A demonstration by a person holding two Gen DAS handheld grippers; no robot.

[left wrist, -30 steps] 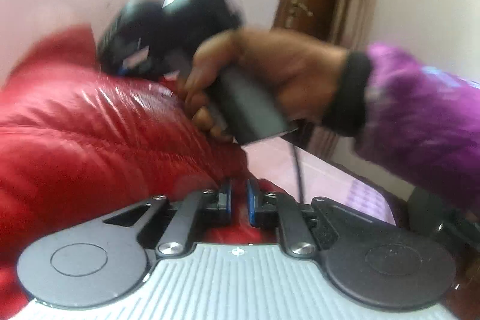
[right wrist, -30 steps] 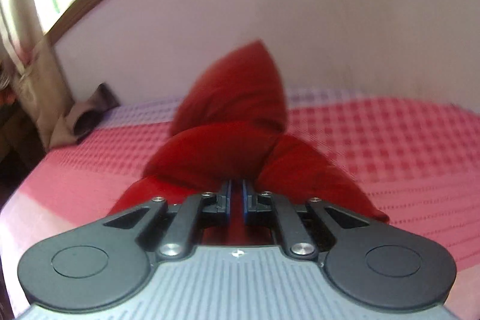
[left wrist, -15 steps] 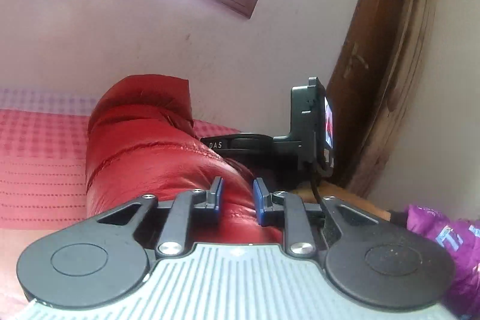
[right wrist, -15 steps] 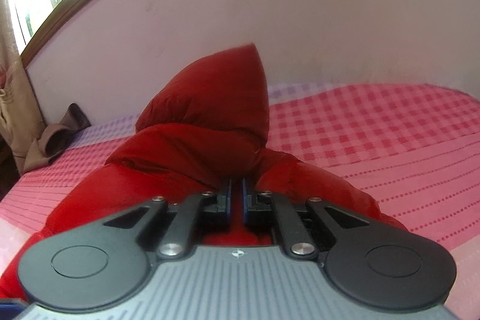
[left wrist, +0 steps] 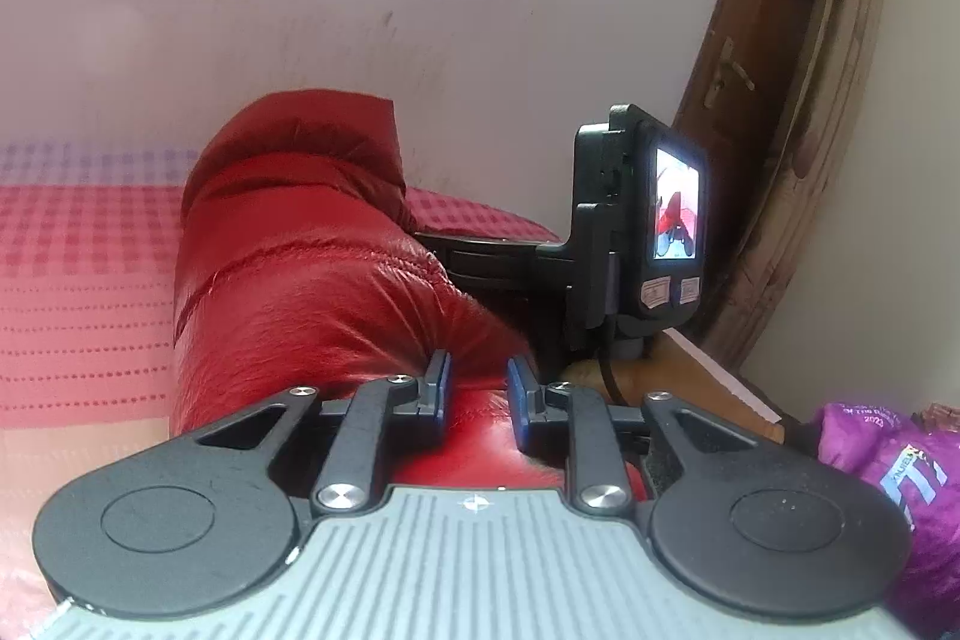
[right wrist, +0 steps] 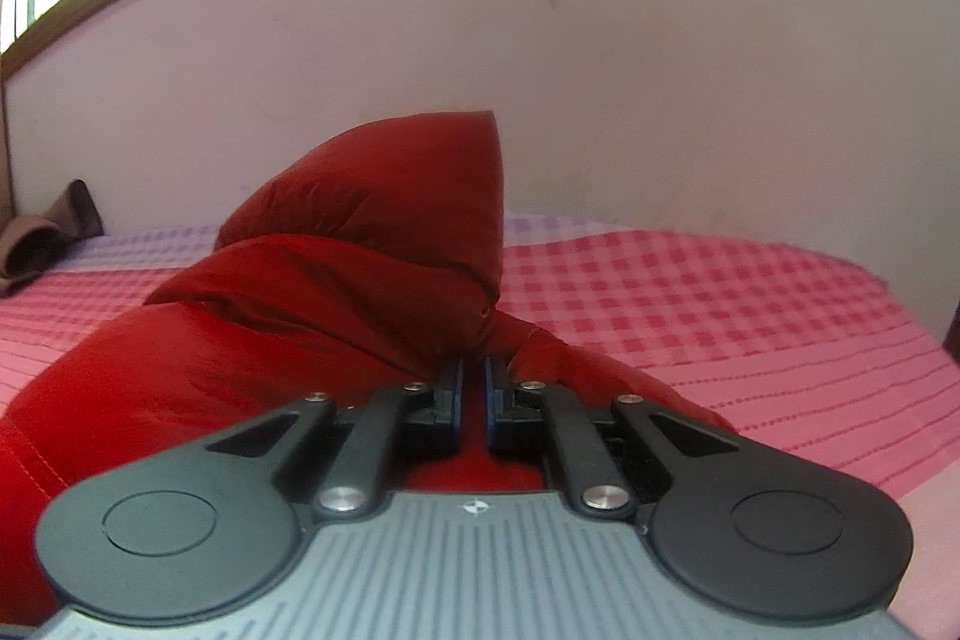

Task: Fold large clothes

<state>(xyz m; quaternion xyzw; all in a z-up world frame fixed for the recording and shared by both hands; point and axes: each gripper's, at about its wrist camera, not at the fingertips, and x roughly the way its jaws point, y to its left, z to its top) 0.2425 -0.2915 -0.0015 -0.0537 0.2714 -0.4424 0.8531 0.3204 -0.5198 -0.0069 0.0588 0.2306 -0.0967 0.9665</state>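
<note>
The red puffer jacket [left wrist: 312,280] lies bunched on a pink checked bedspread [right wrist: 720,292]. The right gripper [right wrist: 474,391] pinches a fold; the left gripper [left wrist: 478,382] stands parted around fabric. Puffy, light and slick-looking, it seems best held at seams.

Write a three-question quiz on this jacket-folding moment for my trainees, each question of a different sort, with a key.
1. True or false: the red puffer jacket lies on a pink checked bedspread.
2. Which gripper has the wider gap between its fingertips? A: left gripper. B: right gripper.
3. Fill in: in the left wrist view, the lit camera screen on the other gripper shows a small picture of the ____ jacket.

Key: 1 true; 2 A; 3 red.
</note>
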